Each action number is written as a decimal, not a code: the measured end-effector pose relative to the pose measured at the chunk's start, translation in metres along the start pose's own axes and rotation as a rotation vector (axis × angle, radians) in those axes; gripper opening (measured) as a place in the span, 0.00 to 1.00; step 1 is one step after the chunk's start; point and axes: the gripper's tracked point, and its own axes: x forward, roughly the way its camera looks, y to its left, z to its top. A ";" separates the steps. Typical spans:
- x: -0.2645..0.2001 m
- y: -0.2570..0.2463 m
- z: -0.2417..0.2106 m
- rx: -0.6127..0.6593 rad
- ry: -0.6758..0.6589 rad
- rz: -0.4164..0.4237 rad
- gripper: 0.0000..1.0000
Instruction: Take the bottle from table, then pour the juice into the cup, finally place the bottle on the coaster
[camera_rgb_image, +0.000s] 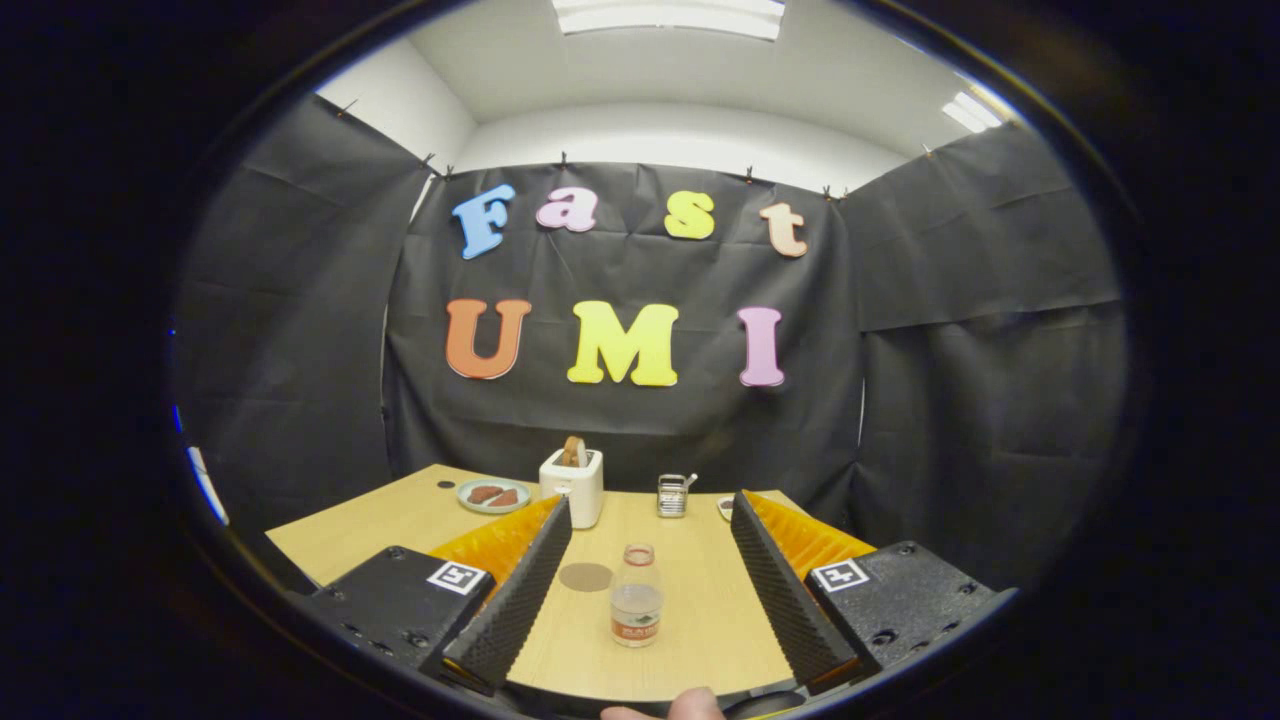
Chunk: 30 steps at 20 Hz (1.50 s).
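We are looking out over the wooden table and our gripper has its fingers spread wide, nothing held, nothing touched. Standing upright between them is the bottle, small and clear, with no cap that we can make out, a label band low on its body, well clear of both fingers. It sits toward the near edge of the table, roughly midway across. Just to its left and a touch further back lies the coaster, a flat brown disc, near the left finger but apart from the bottle. The right finger stands well off on the other side.

Further back, toward the far edge, we have a white toaster with a slice of bread poking out of the top. Left of it sits a plate with some reddish-brown pieces on it. Right of the toaster there is a small metal container with a handle sticking out; what it holds we cannot tell. Beyond the right finger's tip a small cup peeks out, partly hidden. At the very near edge a person's fingertip shows below the gripper.
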 end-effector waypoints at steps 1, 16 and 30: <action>0.001 -0.001 -0.004 0.001 0.004 0.000 1.00; 0.035 -0.010 -0.138 0.046 0.233 0.061 1.00; 0.108 0.006 -0.236 0.064 0.353 0.090 1.00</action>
